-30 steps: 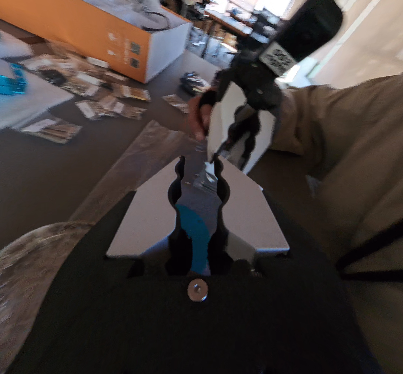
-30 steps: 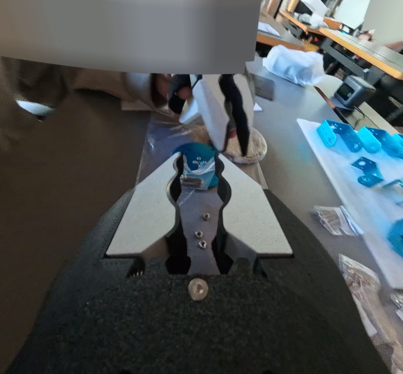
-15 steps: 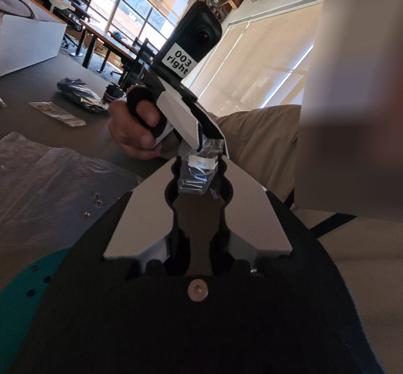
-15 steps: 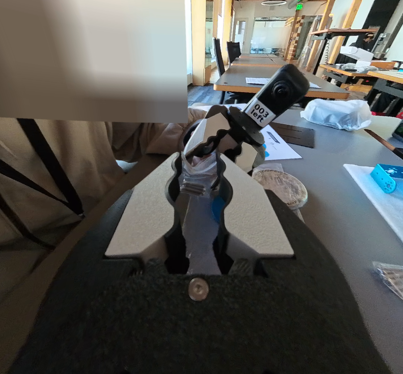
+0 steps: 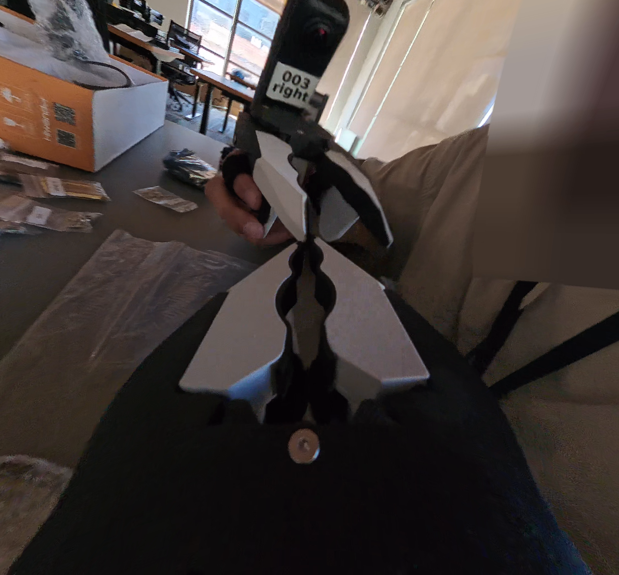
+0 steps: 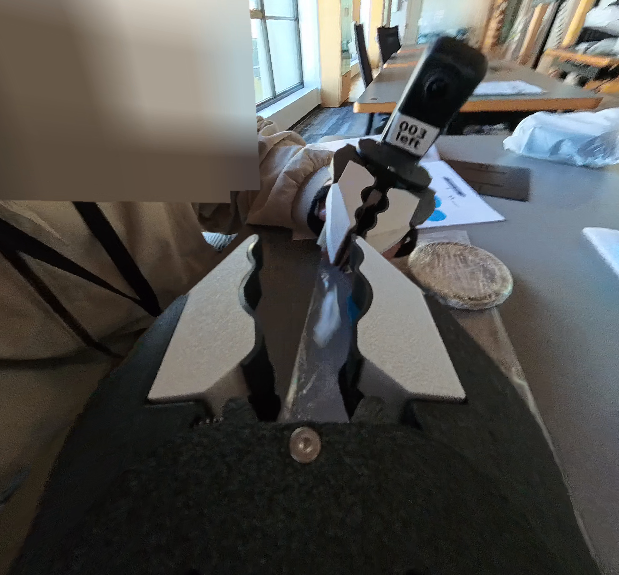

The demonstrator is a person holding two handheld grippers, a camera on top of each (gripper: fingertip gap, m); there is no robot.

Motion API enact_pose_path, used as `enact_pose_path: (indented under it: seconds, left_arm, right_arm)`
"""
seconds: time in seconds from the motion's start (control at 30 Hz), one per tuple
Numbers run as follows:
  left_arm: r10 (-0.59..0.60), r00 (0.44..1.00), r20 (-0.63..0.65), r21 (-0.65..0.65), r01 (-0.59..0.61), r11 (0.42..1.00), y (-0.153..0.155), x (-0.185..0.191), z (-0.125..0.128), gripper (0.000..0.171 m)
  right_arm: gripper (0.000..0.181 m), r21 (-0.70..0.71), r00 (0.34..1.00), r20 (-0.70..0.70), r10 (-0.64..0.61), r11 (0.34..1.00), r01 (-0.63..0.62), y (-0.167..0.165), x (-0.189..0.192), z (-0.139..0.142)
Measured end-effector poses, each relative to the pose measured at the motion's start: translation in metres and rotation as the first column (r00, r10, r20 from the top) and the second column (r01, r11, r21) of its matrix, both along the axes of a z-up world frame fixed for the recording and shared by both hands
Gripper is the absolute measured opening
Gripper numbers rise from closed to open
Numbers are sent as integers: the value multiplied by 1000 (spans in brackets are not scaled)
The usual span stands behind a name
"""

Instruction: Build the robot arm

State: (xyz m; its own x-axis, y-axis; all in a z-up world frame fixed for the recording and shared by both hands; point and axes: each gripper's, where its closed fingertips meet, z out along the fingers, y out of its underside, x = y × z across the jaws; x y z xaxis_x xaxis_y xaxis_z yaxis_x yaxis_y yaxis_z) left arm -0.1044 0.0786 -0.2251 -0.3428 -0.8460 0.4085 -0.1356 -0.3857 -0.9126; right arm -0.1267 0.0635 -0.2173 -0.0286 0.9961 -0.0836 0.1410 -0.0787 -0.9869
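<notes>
A small clear plastic bag [image 6: 326,317] with small hardware inside is held up in the air above the dark table [image 5: 167,157]. My left gripper [image 5: 305,249] is shut on one end of it; the bag is hardly visible in the left wrist view. In the right wrist view the left gripper [image 6: 340,255] pinches the bag's far end. My right gripper [image 6: 305,244] is open, with the bag lying loose between its fingers, close to the right finger [image 6: 402,324]. In the left wrist view the right gripper [image 5: 335,230] faces mine tip to tip, held by a hand [image 5: 241,210].
A clear plastic sheet [image 5: 134,291] lies on the table below. An orange and white box [image 5: 67,116] and several small parts bags [image 5: 50,190] are at the left. A round wrapped disc [image 6: 459,277], a printed sheet [image 6: 462,197] and a white plastic bag [image 6: 569,136] lie beyond. Left and right tips are no more than a few centimetres apart.
The right gripper lifted the small bag off the table and has now opened. The left gripper has closed on the bag's other end. Both grippers rose and face each other.
</notes>
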Motion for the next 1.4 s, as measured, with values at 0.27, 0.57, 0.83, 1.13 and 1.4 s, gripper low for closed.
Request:
enact_pose_path:
  seconds: [0.27,0.57,0.83,1.13,1.4]
  left_arm:
    - [131,986,-99,260,-102,960,17,-3,-17,0]
    - [423,847,-322,441,-262,859,76,-21,-33,24]
    - [459,822,-338,353,-341,871,90,-23,-36,24]
    - [210,939,-272,131,-180,975,59,-22,-24,34]
    - [316,918,-241,407,-200,891,53,-10,-37,33]
  right_arm:
    - [41,-282,996,72,45,959,-23,27,19,-15]
    - [25,-396,834,551,19,886,241,58,16,-103]
    - [0,-458,819,571,63,852,254,53,7,-109]
    - [0,-201,895,397,-205,932,302,62,19,-59]
    - [0,-218,934,254,-250,926,307,66,25,-24]
